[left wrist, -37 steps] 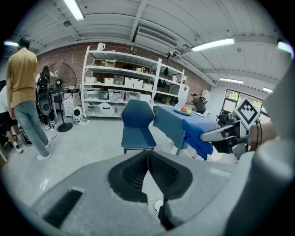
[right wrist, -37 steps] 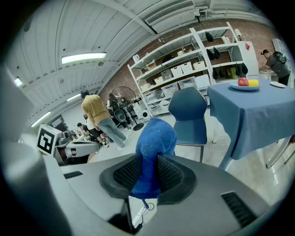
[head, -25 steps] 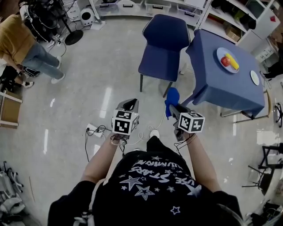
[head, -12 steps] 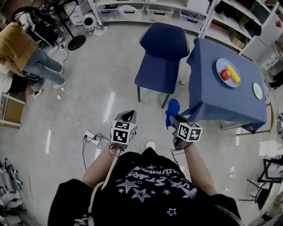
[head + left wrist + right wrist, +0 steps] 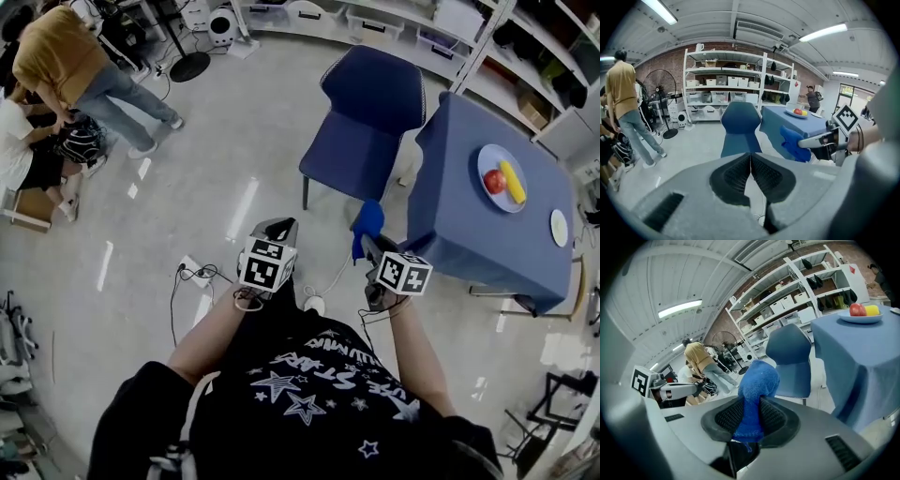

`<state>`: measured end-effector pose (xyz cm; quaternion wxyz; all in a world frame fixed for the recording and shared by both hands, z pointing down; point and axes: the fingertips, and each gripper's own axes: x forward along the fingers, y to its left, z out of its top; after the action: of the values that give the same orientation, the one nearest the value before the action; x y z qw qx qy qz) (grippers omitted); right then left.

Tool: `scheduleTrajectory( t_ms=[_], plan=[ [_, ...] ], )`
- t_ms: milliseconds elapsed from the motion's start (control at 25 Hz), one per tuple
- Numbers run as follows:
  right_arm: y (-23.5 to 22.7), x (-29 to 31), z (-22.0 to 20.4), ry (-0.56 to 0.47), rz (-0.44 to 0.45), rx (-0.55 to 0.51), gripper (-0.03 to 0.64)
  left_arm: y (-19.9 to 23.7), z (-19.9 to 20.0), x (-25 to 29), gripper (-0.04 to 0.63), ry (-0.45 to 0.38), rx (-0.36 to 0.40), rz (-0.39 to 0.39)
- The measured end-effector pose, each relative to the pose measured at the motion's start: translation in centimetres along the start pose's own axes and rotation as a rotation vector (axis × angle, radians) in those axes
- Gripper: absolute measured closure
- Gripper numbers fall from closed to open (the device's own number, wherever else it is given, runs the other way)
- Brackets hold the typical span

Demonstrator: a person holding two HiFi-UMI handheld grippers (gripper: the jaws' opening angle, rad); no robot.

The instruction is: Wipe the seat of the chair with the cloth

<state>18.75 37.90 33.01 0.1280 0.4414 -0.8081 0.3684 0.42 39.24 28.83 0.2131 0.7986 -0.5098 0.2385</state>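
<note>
A dark blue chair (image 5: 370,122) stands on the floor ahead, its seat (image 5: 351,159) bare and facing me; it also shows as the chair (image 5: 738,129) in the left gripper view and the chair (image 5: 792,362) in the right one. My right gripper (image 5: 366,242) is shut on a blue cloth (image 5: 367,225), a short way in front of the seat's near edge. The cloth (image 5: 755,394) bulges up between the jaws. My left gripper (image 5: 277,228) is shut with nothing in it, level with the right one.
A table with a blue cover (image 5: 487,202) stands right of the chair, carrying a plate of fruit (image 5: 502,178). Cables and a power strip (image 5: 197,273) lie on the floor near my feet. People (image 5: 80,70) are at the far left; shelves (image 5: 375,19) line the back.
The view has shifted: chair and table now sit further right and a little closer. Both grippers keep their pose, the cloth still held in the right one.
</note>
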Motion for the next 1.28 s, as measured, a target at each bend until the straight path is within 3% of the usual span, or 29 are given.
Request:
scheduleTrajectory(
  t_ms=[280,560,880,1040,1280],
  plan=[
    [-1.0,1.7,1.0,0.007,-0.014,0.026,0.518,1.4,2.0,2.9,0.574,0.007,0.022,-0.017],
    [-2.9,4.8,3.4,-0.003,-0.086,0.073,0.518,4.2,4.4,8.2,0.574,0.024,0.039,-0.09],
    [-4.5,13.6,6.7,0.025,-0.169,0.171,0.518,12.7,6.4,13.9,0.574,0.075,0.005,-0.133],
    [-3.9,18.9,9.2,0.059,-0.204,0.162,0.518,18.4,7.4,16.4,0.574,0.114,-0.018,-0.143],
    [-4.1,24.8,12.0,0.086,-0.262,0.222,0.518,22.8,9.1,21.4,0.574,0.168,0.042,-0.222]
  ],
)
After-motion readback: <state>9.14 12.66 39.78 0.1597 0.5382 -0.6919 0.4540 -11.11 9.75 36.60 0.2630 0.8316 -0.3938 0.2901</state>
